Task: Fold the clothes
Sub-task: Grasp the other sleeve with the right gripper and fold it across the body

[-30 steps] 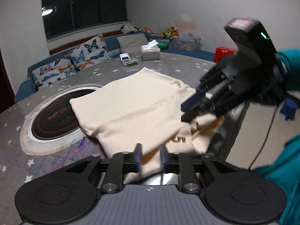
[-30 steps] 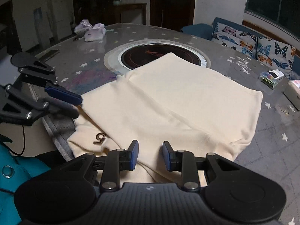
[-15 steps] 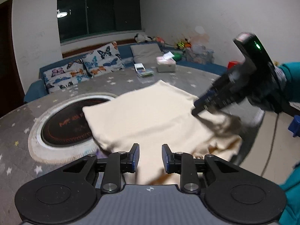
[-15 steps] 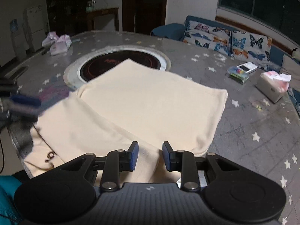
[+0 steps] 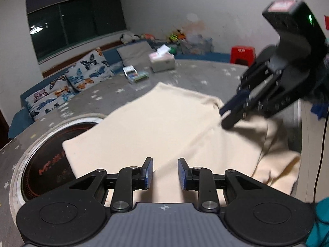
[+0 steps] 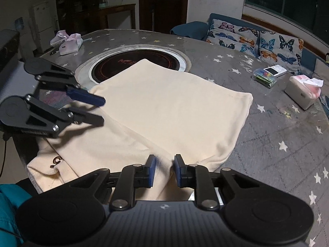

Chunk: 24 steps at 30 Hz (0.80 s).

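A cream folded garment (image 6: pixel 174 107) lies on the grey star-patterned table (image 6: pixel 277 127). Its near end, which bears a small brown mark (image 6: pixel 56 161), droops over the table edge. My right gripper (image 6: pixel 164 169) is at the garment's near right hem. Its jaws are closing, and a ridge of cloth is bunched between the pads. In the left wrist view the right gripper (image 5: pixel 223 118) pinches that hem and the cloth (image 5: pixel 154 127) tents up toward it. My left gripper (image 6: pixel 102 111) hovers open over the garment's left edge, gripping nothing. Its own view shows the left gripper (image 5: pixel 165 173) just above the cloth.
A round black cooktop (image 6: pixel 115 65) is set into the table, partly under the garment's far corner. A tissue box (image 6: pixel 302 94) and a small case of coloured items (image 6: pixel 267 76) sit at the far right, a pink bag (image 6: pixel 67 43) far left. Beyond the table stands a red stool (image 5: pixel 242 54).
The left gripper has moved sideways over the garment's left edge. The right gripper's jaws have narrowed onto the hem, and the cloth there has bunched up.
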Tool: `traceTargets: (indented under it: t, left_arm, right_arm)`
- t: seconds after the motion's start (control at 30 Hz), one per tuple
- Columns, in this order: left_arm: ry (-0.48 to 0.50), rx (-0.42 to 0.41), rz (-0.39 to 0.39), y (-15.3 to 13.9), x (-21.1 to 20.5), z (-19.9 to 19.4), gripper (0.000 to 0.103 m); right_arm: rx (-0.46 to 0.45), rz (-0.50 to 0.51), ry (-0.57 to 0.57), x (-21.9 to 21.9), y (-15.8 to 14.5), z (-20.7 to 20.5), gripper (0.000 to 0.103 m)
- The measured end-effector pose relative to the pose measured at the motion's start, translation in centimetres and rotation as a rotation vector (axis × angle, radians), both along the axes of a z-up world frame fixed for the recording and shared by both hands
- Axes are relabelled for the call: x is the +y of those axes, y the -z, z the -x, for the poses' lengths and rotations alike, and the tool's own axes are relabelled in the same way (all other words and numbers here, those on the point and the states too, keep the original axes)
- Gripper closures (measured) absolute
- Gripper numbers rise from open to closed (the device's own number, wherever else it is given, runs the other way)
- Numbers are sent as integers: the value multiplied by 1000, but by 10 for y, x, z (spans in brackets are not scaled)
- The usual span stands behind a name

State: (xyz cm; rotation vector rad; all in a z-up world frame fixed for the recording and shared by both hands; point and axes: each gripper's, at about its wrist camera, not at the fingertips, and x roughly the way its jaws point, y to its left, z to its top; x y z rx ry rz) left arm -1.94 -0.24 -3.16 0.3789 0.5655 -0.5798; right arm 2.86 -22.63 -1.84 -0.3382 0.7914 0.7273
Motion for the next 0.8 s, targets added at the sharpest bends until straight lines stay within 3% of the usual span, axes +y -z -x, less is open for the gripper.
traceTargets:
  t: [0.1,0.13,0.23,0.37,0.57,0.8]
  left_arm:
    - [10,-1,-2,2,1,-2,80]
    - [14,-3,-2,2,1,-2,89]
    - [5,-46,-15,2,0,2,100]
    - [-40,-86,-2,-1,2,6,101]
    - [-88,-40,25,0,6,0,97]
    - [-77,-24,92,-15,15,13,97]
  right_arm:
    - [-17,9,-1,2,-2,2,92]
    - [-28,14,-3,2,-3,4,94]
    - [-73,16,-4,3,-9,9,95]
    - [-84,17,12,4,-6,6,95]
    - [-87,21,39,4,0,4,93]
    - [-139,-15,22,6,-19,8,93]
